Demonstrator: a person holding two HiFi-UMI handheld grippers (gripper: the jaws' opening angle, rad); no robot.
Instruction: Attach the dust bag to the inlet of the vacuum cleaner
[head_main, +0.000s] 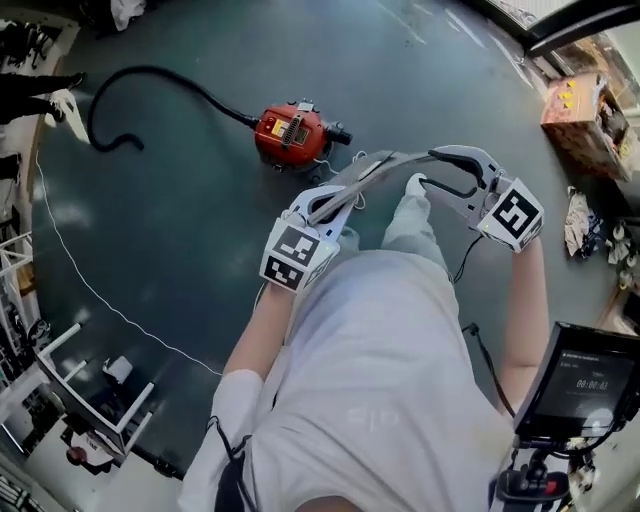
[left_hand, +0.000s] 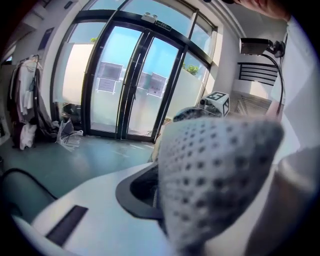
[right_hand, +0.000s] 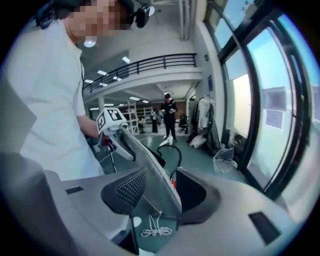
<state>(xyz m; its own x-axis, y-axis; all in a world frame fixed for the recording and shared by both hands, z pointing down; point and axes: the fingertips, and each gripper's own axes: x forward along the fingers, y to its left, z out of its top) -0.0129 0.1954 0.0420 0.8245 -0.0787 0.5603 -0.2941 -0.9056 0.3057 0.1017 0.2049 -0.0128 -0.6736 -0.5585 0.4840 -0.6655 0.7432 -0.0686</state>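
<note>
Head view: the person holds the dust bag (head_main: 385, 165) up between both grippers, well above the dark green surface (head_main: 200, 230). The left gripper (head_main: 335, 203) has the bag's end at 8 o'clock, and the right gripper (head_main: 432, 170) has the end at 2 o'clock. The bag spans the gap between them as a flat grey strip.

The vacuum cleaner (head_main: 291, 133), a red body, stands on the surface at 11 o'clock from the left gripper, apart from the bag. Its black hose (head_main: 150, 80) leaves the body toward 10 o'clock and curls back near the picture's left edge. A white cord (head_main: 100, 300) lies on the surface from 9 o'clock down toward 7 o'clock. A display screen (head_main: 585, 385) sits at 4 o'clock, beside the person's right arm.

Left gripper view: dotted grey bag fabric fills the space at the fingers and presses against the one black pad (left_hand: 137, 192) in view. The opposite finger is hidden behind the fabric. The fingers are clamped on the bag. Glass doors (left_hand: 135, 80) stand at 11 o'clock.

Right gripper view: the fingers stand close together on the bag's edge. The sheet lies against the smooth pad (right_hand: 195, 192) at 3 o'clock, and the tip of the meshed pad (right_hand: 125, 190) at 9 o'clock meets it.
</note>
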